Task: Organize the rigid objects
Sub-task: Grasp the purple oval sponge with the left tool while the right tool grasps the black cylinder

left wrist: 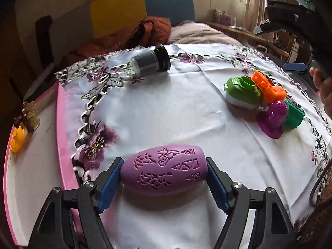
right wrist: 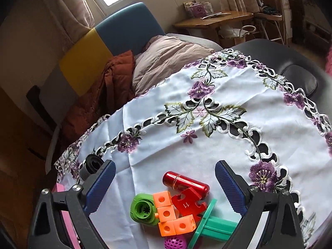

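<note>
Clearly the left hand-held gripper (left wrist: 164, 178) is clamped end-to-end on the purple egg-shaped cut-out plastic shell (left wrist: 164, 172), its long axis crosswise, with the pink-rimmed white tray (left wrist: 62, 128) just to its left, while the right hand-held gripper (right wrist: 166, 186) hangs spread apart.

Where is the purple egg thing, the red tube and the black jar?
purple egg (left wrist: 164, 171), left wrist view, middle of its carved side.
red tube (right wrist: 185, 182), right wrist view, middle of its body.
black jar (left wrist: 150, 61), left wrist view, its clear side wall.
</note>
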Demonstrator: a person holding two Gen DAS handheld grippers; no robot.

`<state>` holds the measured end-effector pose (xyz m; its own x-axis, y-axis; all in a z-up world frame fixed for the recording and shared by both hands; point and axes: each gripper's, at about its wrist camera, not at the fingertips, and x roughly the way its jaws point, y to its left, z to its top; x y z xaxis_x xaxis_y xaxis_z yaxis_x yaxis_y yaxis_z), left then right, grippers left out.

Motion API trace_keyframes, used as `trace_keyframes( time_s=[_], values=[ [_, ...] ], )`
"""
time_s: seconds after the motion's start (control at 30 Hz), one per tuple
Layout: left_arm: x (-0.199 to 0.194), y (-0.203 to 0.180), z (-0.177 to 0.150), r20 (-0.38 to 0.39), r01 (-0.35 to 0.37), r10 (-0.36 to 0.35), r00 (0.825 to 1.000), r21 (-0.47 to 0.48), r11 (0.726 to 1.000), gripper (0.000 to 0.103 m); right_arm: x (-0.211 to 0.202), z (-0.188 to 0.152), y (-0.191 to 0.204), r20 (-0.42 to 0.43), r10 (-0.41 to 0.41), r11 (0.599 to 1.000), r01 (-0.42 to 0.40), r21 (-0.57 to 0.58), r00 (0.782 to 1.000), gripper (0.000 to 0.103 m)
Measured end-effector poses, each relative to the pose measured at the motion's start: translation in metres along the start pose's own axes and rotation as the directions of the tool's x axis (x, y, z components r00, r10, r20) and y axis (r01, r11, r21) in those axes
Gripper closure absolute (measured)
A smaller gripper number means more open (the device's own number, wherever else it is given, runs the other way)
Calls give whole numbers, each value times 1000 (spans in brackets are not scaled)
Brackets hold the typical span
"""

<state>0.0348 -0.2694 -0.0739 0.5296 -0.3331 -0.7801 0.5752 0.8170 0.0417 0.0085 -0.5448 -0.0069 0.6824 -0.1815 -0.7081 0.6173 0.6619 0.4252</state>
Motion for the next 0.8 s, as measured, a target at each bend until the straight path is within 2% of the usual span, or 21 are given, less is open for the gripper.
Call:
trace_keyframes(
  time_s=[0.13, 0.33, 0.47, 0.6, 0.8],
  values=[
    [-2, -5, -6, 68, -23, 21, 997, 23, 999, 25, 3, -2, 4, -17, 4, 1000, -4, -15, 1000, 6],
    [-1, -4, -8, 87, -25, 23, 996, 24, 999, 25, 12, -12, 31, -79, 77, 987, -87, -136, 994, 6],
    [-2, -4, -9, 92, -24, 21, 995, 22, 999, 25, 21, -29, 59, -141, 85, 950, -123, -286, 986, 6],
    [-2, -4, -10, 97, -21, 19, 995, 21, 1000, 25, 36, -45, 84, -224, 65, 904, -152, -400, 973, 13],
    [-3, -4, -10, 103, -18, 16, 995, 20, 1000, 25, 65, -39, 136, -283, 56, 834, -201, -513, 957, 13]
  ],
)
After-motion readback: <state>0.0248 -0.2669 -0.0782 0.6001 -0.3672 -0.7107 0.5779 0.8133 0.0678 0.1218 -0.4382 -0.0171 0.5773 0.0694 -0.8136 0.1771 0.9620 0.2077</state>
